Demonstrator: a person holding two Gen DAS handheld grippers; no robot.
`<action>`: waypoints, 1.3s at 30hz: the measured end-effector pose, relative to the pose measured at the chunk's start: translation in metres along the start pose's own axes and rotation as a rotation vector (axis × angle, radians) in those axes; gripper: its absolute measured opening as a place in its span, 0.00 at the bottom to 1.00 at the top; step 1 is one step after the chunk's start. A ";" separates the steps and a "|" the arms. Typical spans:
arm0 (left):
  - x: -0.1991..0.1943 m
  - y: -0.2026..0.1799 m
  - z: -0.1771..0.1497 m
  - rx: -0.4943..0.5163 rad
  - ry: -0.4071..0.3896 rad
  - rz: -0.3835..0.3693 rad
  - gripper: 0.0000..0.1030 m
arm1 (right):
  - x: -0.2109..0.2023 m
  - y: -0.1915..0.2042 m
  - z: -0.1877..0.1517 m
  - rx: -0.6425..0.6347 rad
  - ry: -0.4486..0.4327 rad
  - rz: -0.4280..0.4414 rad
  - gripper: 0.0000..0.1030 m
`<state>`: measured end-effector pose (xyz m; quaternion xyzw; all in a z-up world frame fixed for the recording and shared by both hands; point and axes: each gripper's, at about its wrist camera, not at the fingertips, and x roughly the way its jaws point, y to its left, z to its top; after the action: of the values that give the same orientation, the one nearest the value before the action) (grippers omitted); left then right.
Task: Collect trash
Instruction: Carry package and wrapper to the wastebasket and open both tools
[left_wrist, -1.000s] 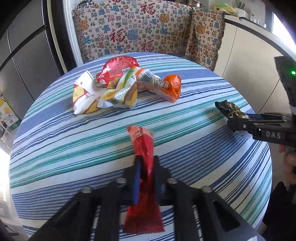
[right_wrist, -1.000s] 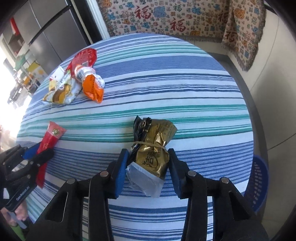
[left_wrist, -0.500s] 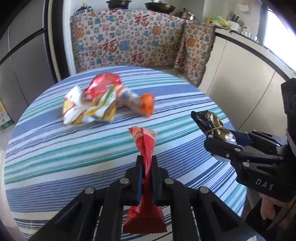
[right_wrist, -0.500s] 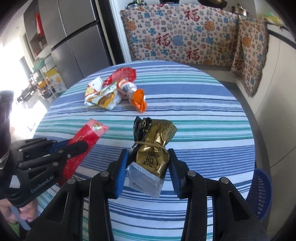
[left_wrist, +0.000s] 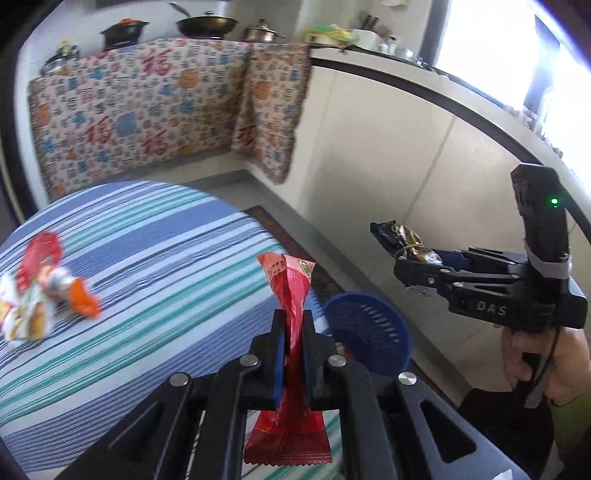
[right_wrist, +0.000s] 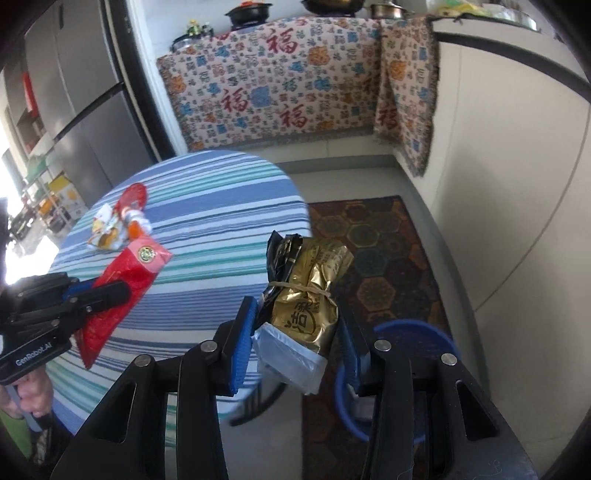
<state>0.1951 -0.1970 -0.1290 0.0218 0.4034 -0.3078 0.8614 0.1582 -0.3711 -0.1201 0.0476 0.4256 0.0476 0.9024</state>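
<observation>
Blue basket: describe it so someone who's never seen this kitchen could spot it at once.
Start at the round table with the striped cloth; just past its edge, on the floor by the patterned rug and the pale cabinet wall, stands the blue basket. It is the only round, slotted blue plastic tub there, open at the top and sitting low below the table.

Both grippers, red wrapper (left_wrist: 290, 295) and gold packet (right_wrist: 308, 291) aboard, now off the table, above the blue basket (left_wrist: 369, 332).

Black tool (left_wrist: 293, 354), blue pads (right_wrist: 242, 339)
</observation>
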 end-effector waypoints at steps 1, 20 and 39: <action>0.008 -0.010 0.003 0.010 0.005 -0.015 0.07 | -0.002 -0.013 -0.001 0.015 0.004 -0.019 0.41; 0.192 -0.114 0.015 0.062 0.152 -0.113 0.07 | 0.036 -0.179 -0.057 0.276 0.091 -0.116 0.42; 0.248 -0.123 0.016 0.053 0.190 -0.102 0.49 | 0.031 -0.199 -0.067 0.359 0.047 -0.112 0.67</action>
<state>0.2582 -0.4282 -0.2679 0.0531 0.4757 -0.3586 0.8014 0.1348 -0.5609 -0.2110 0.1830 0.4502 -0.0781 0.8705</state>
